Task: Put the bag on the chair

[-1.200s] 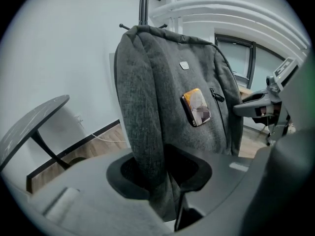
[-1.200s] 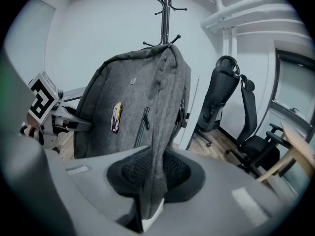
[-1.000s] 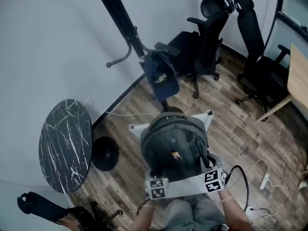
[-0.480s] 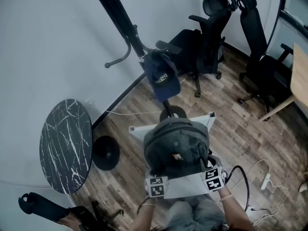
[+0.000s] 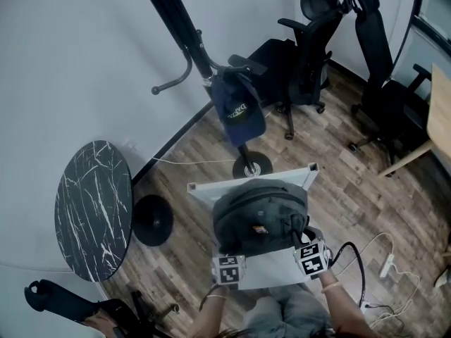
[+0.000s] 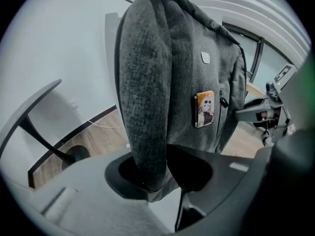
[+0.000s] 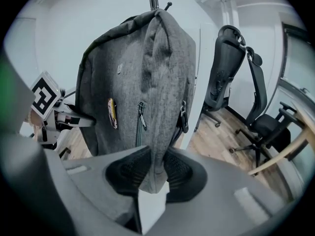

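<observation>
A grey backpack [image 5: 259, 217] with a small picture badge stands upright over the seat of a white chair [image 5: 248, 184], in front of its backrest. My left gripper [image 5: 231, 258] is shut on the bag's lower left edge, a thick fold of fabric [image 6: 147, 146] between its jaws. On the lower right corner my right gripper [image 5: 304, 245] is shut; its jaws have just been opening, with the fabric [image 7: 155, 156] still pinched between the ribbed pads. The white seat [image 7: 150, 205] shows just below the bag [image 7: 142, 68]. Whether the bag's bottom touches the seat is hidden.
A coat stand with a navy cap [image 5: 239, 111] rises just behind the chair. At the left a round black marble table [image 5: 91, 210] stands by a black disc base [image 5: 153, 220]. Two black office chairs [image 5: 303, 55] are at the back right. Cables and a power strip [image 5: 387, 263] lie on the floor.
Both grippers have sunk with the bag, which now sits lower against the white chair's backrest and looks flatter from above.
</observation>
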The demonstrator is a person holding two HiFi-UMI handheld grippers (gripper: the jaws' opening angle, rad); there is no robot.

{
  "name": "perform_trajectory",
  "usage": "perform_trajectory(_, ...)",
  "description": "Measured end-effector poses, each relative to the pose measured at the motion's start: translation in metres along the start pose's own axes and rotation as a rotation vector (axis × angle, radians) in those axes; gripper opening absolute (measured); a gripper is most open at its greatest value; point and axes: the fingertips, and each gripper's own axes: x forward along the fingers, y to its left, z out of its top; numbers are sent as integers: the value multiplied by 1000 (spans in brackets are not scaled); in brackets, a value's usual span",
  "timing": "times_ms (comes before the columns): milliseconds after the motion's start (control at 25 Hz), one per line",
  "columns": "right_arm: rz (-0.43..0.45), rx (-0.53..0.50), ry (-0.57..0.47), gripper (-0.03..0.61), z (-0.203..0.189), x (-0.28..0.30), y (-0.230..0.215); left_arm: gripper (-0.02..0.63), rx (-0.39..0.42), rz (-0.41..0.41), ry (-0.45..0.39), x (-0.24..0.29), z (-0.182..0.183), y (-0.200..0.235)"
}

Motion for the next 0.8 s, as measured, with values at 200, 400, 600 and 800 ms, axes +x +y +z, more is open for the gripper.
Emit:
perform_trajectory(200, 11, 1, 3, 89, -2, 5, 1, 126, -15, 3, 8, 4, -5, 4)
perform_trajectory(400, 32, 18, 3, 115, 3, 12, 2, 141, -46, 2, 33, 9, -6, 10)
perform_trajectory(600, 34, 39, -4, 133, 3, 15, 0, 159, -76, -4, 60, 12, -7, 12)
perform_trajectory(800, 53, 78, 7, 167, 4, 19, 0, 205, -188, -28, 99, 10, -14, 16)
